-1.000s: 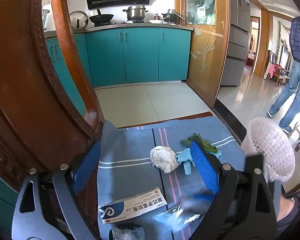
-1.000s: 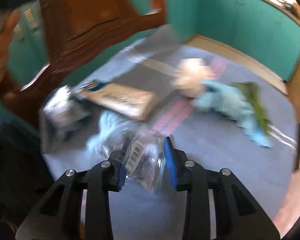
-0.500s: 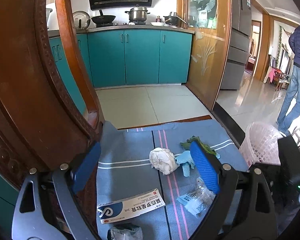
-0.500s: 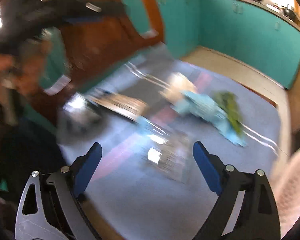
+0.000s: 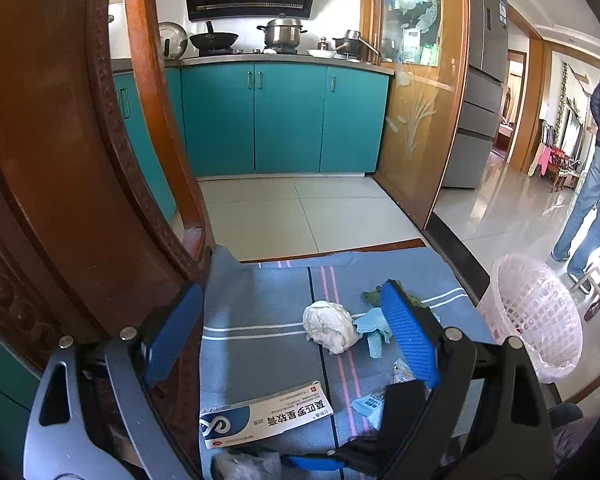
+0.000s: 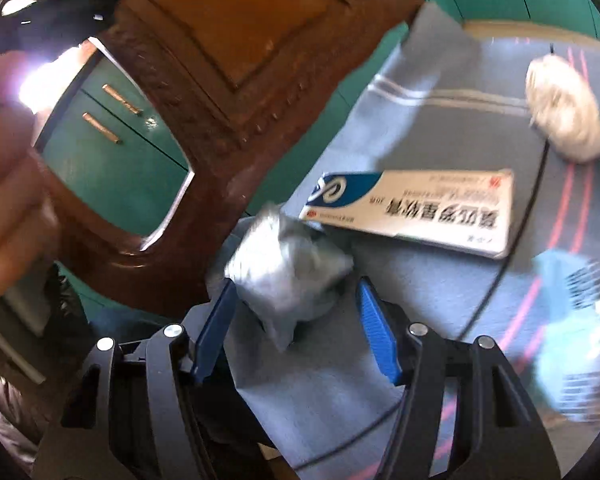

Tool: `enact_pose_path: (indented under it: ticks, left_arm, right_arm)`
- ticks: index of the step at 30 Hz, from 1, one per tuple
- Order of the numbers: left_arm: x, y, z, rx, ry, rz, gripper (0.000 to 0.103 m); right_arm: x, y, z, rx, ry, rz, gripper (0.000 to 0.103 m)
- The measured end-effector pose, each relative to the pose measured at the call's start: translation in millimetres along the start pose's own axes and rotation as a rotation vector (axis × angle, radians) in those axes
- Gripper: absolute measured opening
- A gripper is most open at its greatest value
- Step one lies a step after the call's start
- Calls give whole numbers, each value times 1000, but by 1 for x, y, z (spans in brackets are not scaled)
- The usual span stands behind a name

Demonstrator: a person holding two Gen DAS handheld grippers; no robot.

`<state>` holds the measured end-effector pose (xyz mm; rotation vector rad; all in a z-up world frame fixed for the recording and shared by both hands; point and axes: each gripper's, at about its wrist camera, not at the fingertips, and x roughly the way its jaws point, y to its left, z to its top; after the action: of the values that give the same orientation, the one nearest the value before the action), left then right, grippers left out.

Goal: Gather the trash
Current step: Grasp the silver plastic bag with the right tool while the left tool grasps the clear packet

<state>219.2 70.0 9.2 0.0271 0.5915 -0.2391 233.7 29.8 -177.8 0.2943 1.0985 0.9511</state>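
Trash lies on a blue striped cloth (image 5: 260,312): a white tissue ball (image 5: 330,326), a light blue wipe (image 5: 374,332), a green scrap (image 5: 374,296), a medicine box (image 5: 266,416) and a clear plastic wrapper (image 5: 374,404). My left gripper (image 5: 290,334) hovers open and empty above them. My right gripper (image 6: 296,308) is low at the cloth's near corner, jaws closing around a crumpled silver foil wrapper (image 6: 288,268) that sits between the pads; no firm squeeze shows. The medicine box (image 6: 416,212) lies just beyond it.
A pink mesh basket (image 5: 536,316) with a plastic liner stands right of the table. A carved wooden chair back (image 5: 60,160) crowds the left side, close to the foil wrapper. A person (image 5: 596,184) stands far right. Teal cabinets line the kitchen behind.
The right gripper let go of the clear plastic wrapper, which now lies on the cloth, then swung left and down to straddle the silver foil wrapper. The left gripper stayed put.
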Motion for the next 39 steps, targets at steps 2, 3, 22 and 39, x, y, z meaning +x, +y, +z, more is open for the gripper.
enact_pose_path:
  ticks: [2,3,22,39]
  left_arm:
    - [-1,1,0,-2,-3,-2,91]
    - [-1,2,1,-3,-4,-3,91]
    - [38,-36,-28,105,186,-110,91]
    - [103,-115,-89,328,438,-274,93]
  right_arm:
    - [4,1,-1,-3,-7,5,39]
    - [2,1,-2,7,-5,20,38]
    - [-193,-63,-22,140,-276,-627,25]
    - [-196,-83,-21,174,-272,-750,71]
